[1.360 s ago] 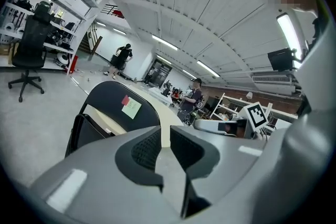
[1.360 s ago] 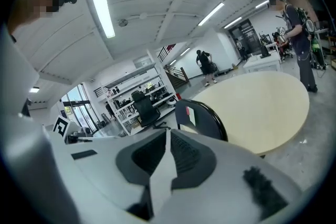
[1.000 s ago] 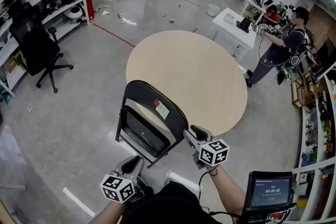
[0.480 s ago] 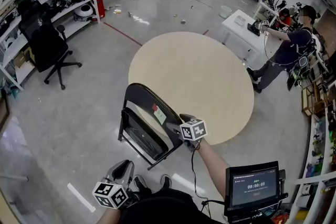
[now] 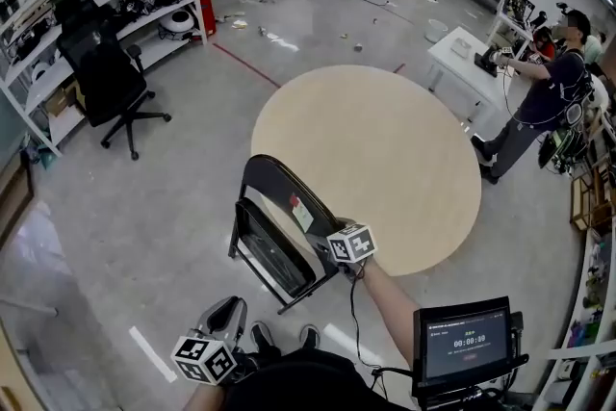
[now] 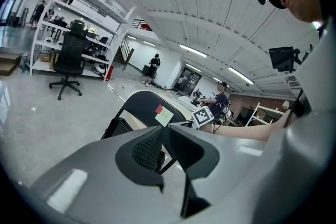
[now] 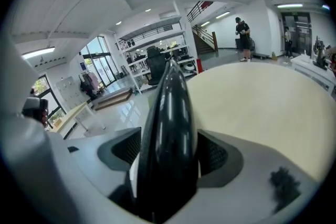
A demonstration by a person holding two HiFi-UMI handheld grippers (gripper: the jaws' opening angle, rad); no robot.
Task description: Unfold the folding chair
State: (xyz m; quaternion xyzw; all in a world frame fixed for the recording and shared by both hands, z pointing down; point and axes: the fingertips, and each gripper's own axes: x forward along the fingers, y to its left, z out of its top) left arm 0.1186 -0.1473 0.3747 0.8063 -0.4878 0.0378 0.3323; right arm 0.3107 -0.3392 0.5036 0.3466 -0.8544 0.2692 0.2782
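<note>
Grey right gripper [image 5: 332, 234], its jaws just having been opening, is straddling wide the backrest edge of the black metal folding chair [image 5: 274, 176], apparently readying a clamp. The left gripper [image 5: 226, 308] is hanging low, jaws together and empty. The chair is standing folded beside the round beige table [image 5: 385, 159].

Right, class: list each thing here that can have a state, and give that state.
folding chair: folded flat, standing upright beside the round table.
right gripper: jaws have just been opening, now wide, astride the chair's top rim, not clamping.
left gripper: jaws nearly together, nothing between them.
screen: lit.
</note>
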